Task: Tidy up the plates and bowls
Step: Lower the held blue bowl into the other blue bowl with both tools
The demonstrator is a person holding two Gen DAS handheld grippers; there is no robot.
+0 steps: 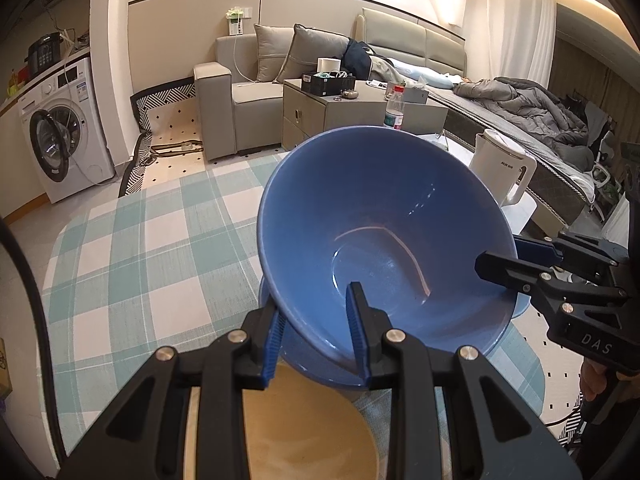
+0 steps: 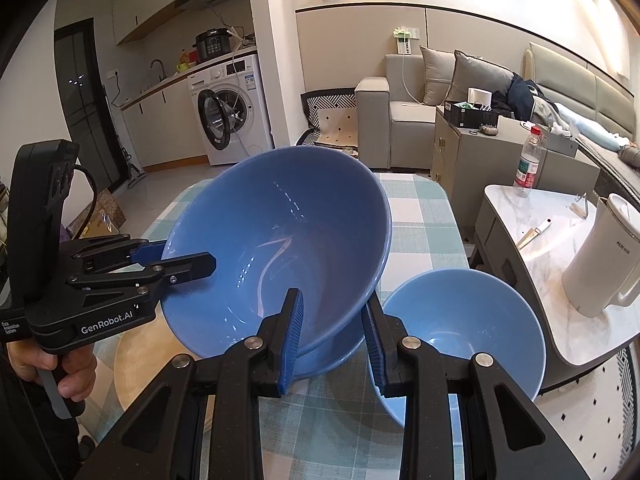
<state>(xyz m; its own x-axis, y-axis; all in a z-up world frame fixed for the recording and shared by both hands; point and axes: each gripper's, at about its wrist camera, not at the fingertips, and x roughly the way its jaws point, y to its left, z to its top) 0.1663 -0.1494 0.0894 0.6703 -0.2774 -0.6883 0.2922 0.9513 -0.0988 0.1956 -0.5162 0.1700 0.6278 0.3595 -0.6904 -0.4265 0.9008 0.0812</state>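
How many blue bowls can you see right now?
2. The large bowl is held tilted by both grippers above the checked tablecloth; the smaller bowl sits upright beside it. Others may be hidden underneath.

Warm cove light along beige walls. Grey sofa point(image 1: 248, 80) with cushions at back, washer point(image 2: 230, 108) door open, unmade bed point(image 1: 532, 112) to the right, checked cloth point(image 1: 160, 240) over table, white curtain point(image 1: 520, 20).
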